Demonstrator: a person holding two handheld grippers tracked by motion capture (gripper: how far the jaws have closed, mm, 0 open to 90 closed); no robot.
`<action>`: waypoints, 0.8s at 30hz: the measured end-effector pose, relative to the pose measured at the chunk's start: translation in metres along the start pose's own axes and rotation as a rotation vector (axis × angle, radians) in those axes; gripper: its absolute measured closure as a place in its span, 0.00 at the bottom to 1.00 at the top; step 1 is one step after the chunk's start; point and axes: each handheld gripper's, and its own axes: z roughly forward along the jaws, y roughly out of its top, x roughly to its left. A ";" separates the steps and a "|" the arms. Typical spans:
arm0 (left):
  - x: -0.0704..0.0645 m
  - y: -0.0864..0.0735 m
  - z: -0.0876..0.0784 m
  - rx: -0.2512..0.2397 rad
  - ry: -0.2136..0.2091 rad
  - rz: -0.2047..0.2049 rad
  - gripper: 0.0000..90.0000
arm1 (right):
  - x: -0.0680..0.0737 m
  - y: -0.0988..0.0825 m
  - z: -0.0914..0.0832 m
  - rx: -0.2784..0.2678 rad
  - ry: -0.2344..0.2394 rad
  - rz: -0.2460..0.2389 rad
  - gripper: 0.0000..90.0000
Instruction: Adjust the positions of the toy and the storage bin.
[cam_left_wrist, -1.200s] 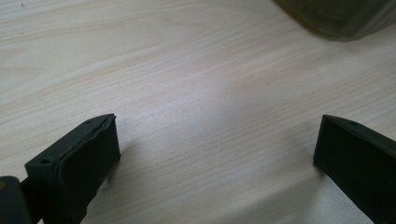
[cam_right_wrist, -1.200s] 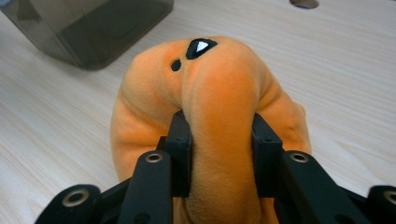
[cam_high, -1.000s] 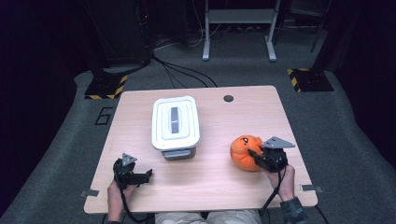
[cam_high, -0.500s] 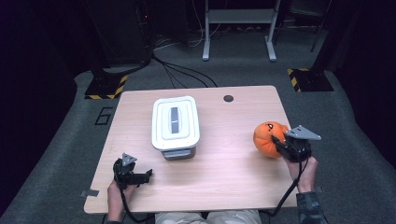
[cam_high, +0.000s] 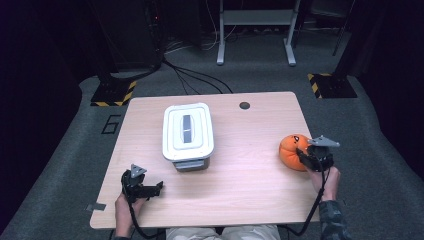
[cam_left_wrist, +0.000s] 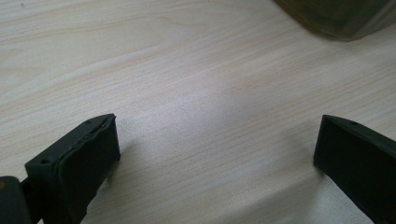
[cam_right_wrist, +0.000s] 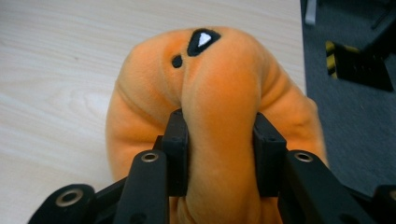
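1. Item: round orange plush pumpkin toy with black stitched face patches, seen also close up in the right gripper view. Location: near the right edge of the pale wood-grain table, well apart from the white lidded plastic storage box at mid-table.

2. Condition of hold: the right hand-held gripper is clamped on the pumpkin toy. In the right gripper view its two black jaws pinch one fabric lobe, which bulges forward between and above them.

3. Handling, judged: soft and stuffed. The fabric yields under the jaws and folds into deep creases on both sides of the pinched lobe, so it likely weighs little and is not fragile. The pile looks matte and fuzzy, so slipping seems unlikely while the pinch is kept.

4. Where to take hold, judged: a raised lobe or rib, as now, gives the jaws something to gather. A span across the whole body looks too wide and would merely squash it. A pinch on one lobe may let the rest of the toy sag or swing when carried.

5. Other tool: the left hand-held gripper rests low over the near left part of the table, jaws wide apart with bare wood between them; a corner of the storage box shows at the top of that view.

6. Lid of the storage box: in place, with a grey centre handle.
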 end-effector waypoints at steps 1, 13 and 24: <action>0.000 0.000 0.000 0.001 0.000 0.000 0.00 | -0.003 -0.001 -0.003 -0.014 0.012 0.045 0.71; 0.000 0.000 0.000 0.000 0.000 0.000 0.00 | -0.005 0.010 -0.014 -0.012 0.001 0.031 0.41; 0.000 0.000 0.000 0.001 0.000 0.000 0.00 | 0.001 0.017 -0.042 -0.083 0.039 0.034 0.14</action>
